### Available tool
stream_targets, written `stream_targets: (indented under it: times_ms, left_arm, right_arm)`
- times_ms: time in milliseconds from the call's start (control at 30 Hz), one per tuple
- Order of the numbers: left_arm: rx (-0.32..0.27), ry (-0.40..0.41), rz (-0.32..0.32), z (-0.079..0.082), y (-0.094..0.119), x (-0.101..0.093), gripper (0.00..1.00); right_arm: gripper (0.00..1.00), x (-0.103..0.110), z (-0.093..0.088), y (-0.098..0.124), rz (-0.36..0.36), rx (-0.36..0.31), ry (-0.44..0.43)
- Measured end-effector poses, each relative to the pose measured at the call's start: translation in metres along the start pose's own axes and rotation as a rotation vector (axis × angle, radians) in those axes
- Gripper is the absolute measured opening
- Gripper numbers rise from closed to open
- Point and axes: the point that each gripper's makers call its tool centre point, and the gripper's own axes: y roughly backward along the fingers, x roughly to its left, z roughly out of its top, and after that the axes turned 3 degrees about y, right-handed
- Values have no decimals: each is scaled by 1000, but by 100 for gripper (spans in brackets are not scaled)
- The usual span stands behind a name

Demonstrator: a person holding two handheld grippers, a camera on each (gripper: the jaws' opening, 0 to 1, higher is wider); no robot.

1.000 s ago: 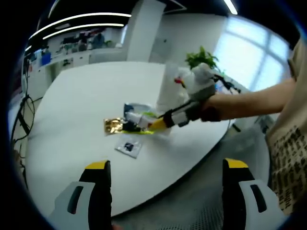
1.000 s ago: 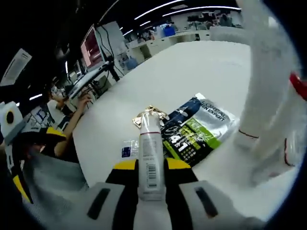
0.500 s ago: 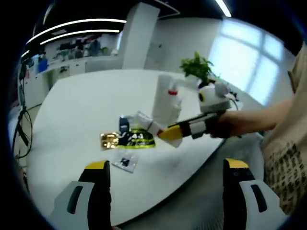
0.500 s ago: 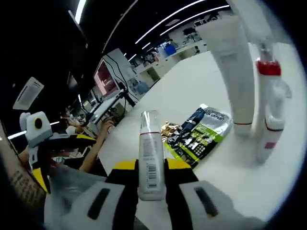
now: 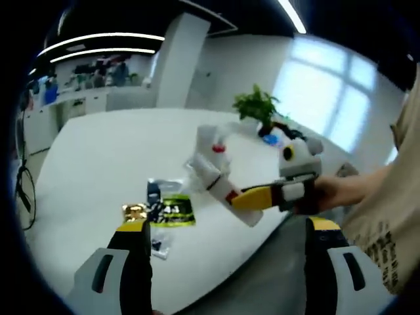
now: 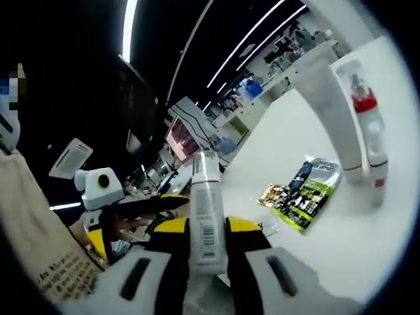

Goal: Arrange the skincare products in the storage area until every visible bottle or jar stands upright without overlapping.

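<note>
Right gripper view: white tube [image 6: 206, 210] is pinched between right gripper [image 6: 206, 231] jaws, unplaced; beyond, two bottles [image 6: 371, 138] apparently upright. Left gripper [image 5: 230, 230] jaws spread.

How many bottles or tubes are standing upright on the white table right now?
2: a tall white tube and a red-collared bottle beside it. A third tube is held off the table in the right tool.

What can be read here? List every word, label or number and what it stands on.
No text reads clearly enough to quote.
Black and green foil sachet on the white table: printed lettering, too small to read.
White plastic tube clamped in the right gripper: a barcode, digits unreadable.
Person's beige shirt: dark print, blurred.
</note>
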Motion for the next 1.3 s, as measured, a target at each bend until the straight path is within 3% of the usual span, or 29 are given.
stream_targets:
  times_ms: [200, 433, 667, 833, 1067, 1200, 1233, 1300]
  left_arm:
    - [13, -43, -43, 8, -5, -15, 94]
    - [-15, 34, -216, 24, -10, -51, 81]
    - [-59, 104, -318, 44, -8, -69, 73]
    - [-97, 207, -404, 56, -4, -77, 52]
    - [-73, 242, -456, 52, -7, -84, 43]
    - [-47, 220, -484, 47, -10, -92, 34]
    - [-61, 260, -537, 52, -7, -101, 30]
    - [-62, 294, -555, 54, -7, -103, 27]
  right_arm:
    - [20, 19, 9, 11, 59, -69, -49]
    - [20, 43, 20, 20, 141, -134, -94]
    - [20, 59, 24, 26, 192, -166, -115]
    - [20, 67, 25, 29, 222, -180, -135]
    - [20, 81, 26, 36, 280, -192, -148]
    - [20, 94, 26, 40, 347, -188, -158]
    - [20, 96, 24, 40, 362, -181, -170]
    - [20, 100, 27, 45, 406, -202, -211]
